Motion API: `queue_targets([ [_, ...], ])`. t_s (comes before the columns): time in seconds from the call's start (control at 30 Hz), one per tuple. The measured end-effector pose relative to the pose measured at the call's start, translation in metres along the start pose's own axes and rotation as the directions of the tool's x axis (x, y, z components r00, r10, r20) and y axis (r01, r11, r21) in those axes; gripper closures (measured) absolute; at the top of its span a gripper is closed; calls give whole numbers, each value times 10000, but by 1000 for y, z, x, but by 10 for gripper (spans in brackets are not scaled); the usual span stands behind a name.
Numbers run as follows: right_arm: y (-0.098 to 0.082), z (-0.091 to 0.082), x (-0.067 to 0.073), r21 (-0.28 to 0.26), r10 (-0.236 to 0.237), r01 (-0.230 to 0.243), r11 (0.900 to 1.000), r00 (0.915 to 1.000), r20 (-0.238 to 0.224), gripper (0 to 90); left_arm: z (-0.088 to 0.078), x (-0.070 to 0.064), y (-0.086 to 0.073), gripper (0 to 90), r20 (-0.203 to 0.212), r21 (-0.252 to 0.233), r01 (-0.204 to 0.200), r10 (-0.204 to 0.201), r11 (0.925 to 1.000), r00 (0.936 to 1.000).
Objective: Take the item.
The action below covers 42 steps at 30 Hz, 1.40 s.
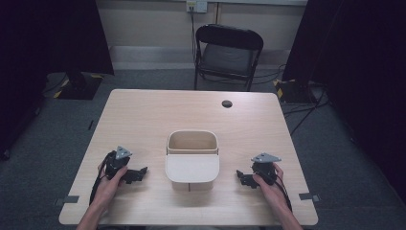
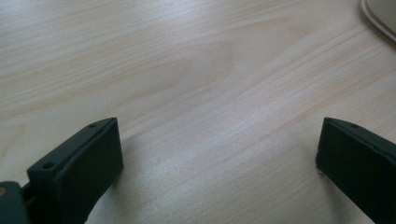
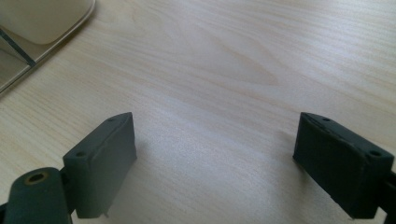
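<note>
Left tongs [image 1: 136, 174]: resting on the near left part of the table [image 1: 143, 115], held in the person's left hand [image 1: 111, 175]; jaws apart with nothing but bare wood between them, pointing right toward the bin.
Right tongs [image 1: 243, 178]: on the near right part of the table in the right hand [image 1: 266, 181]; jaws spread wide and empty, pointing left toward the bin.
Bin [image 1: 192, 156]: a cream plastic container with rounded corners, standing upright in the middle of the table between the two tongs and apart from both; the far half is open and looks empty, while a flat lid panel of the same colour covers the near half.
Bin seen from the tongs: just a pale curved edge at the upper right of the left gripper view [image 2: 380, 16] and a rounded corner at the upper left of the right gripper view [image 3: 44, 21].
Step in hand: seemingly the start, both tongs parked and nothing grasped.
Next move: likely one or both tongs must lift off the table and close the gap to the bin, coming in at its sides or at the lid's edge; the smooth rounded walls may call for a square, firm grip.
Farther off: a black folding chair [image 1: 228, 55] stands beyond the far edge of the table.
</note>
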State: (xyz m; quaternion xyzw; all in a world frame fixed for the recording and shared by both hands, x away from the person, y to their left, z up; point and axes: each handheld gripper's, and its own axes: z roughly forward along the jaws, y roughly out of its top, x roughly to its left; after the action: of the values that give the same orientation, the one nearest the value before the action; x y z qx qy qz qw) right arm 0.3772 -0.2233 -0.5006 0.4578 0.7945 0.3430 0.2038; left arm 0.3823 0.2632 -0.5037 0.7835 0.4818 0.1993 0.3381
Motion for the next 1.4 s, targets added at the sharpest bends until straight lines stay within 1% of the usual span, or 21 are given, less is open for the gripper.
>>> queue_targets([
  [0.3, 0, 0, -1, -32, -25, 25, 10000, 10000, 4, 123, 0, 0, 0, 0, -1, 0, -2, 2, 10000, 10000],
  [0.33, 0, -1, -1, 35, 87, -88, 10000, 9999, 91, 131, 0, 0, 0, 0, -11, -2, 0, 0, 10000, 10000],
  [0.43, 0, -3, -2, 52, 202, -202, 9998, 9997, 98, 142, 0, 0, 0, 0, -10, -1, 0, 0, 10000, 10000],
  [0.6, 1, -6, -2, -160, 270, -271, 9995, 9996, -40, 144, 0, 0, 0, 0, -3, 0, 0, 0, 10000, 10000],
  [0.67, 3, -9, 0, -402, 211, -219, 9990, 9996, -201, 145, 0, 0, 0, 0, -4, 0, -2, 2, 10000, 10000],
  [0.73, 4, -11, 1, -511, 191, -208, 9985, 9992, -340, 145, 0, 0, 0, 0, -2, -1, -2, 2, 10000, 10000],
  [0.8, 5, -14, 3, -560, 167, -194, 9982, 9988, -466, 148, 0, 0, 0, 0, -9, -11, -3, 3, 10000, 10000],
  [0.83, 5, -15, 4, -527, 71, -100, 9986, 9985, -537, 161, 0, 0, 0, 0, -17, -6, -3, 3, 10000, 10000],
  [0.87, 5, -15, 4, -527, 71, -100, 9986, 9985, -537, 161, 0, 0, 0, 1, -17, -6, -3, 3, 10000, 10000],
  [0.9, 6, -17, 6, -508, 62, -101, 9987, 9970, -766, 176, 0, 0, 0, 1, -24, 14, -7, 7, 10000, 10000],
  [1.0, 8, -21, 9, -636, -8, -62, 9980, 9941, -1088, 176, 0, 0, 0, 1, -23, 3, 9, -9, 10000, 10000],
  [1.03, 8, -21, 9, -636, -8, -62, 9980, 9941, -1088, 176, 0, 0, 0, 1, -23, 3, 9, -9, 10000, 10000],
  [1.07, 10, -24, 12, -741, -9, -94, 9972, 9904, -1381, 181, 0, 0, 0, 1, -31, 5, -3, 3, 10000, 10000],
  [1.1, 10, -24, 12, -741, -9, -94, 9972, 9904, -1381, 181, 0, 0, 0, 1, -31, 5, -3, 3, 10000, 10000],
  [1.13, 11, -28, 15, -920, -172, 24, 9958, 9870, -1597, 189, 0, 0, 0, 1, -24, 2, 11, -11, 10000, 10000],
  [1.23, 15, -33, 21, -1169, -255, 35, 9931, 9819, -1877, 196, 0, 0, 0, 1, -27, 11, -8, 8, 10000, 10000],
  [1.27, 15, -33, 21, -1169, -255, 35, 9931, 9819, -1877, 196, 0, 0, 0, 1, -27, 11, -8, 8, 10000, 10000],
  [1.3, 15, -36, 25, -1294, -372, 108, 9915, 9784, -2032, 197, 0, 0, 0, 1, -23, 4, 11, -11, 10000, 10000],
  [1.33, 15, -36, 25, -1294, -372, 108, 9915, 9784, -2032, 197, 0, 0, 0, 1, -23, 4, 11, -11, 10000, 10000],
  [1.37, 16, -38, 30, -1408, -487, 170, 9899, 9731, -2252, 197, 0, 0, 0, 1, -28, 10, -9, 9, 10000, 10000],
  [1.4, 16, -39, 32, -1441, -550, 216, 9893, 9712, -2319, 197, 0, 0, 0, 1, -31, 4, -2, 2, 10000, 10000],
])
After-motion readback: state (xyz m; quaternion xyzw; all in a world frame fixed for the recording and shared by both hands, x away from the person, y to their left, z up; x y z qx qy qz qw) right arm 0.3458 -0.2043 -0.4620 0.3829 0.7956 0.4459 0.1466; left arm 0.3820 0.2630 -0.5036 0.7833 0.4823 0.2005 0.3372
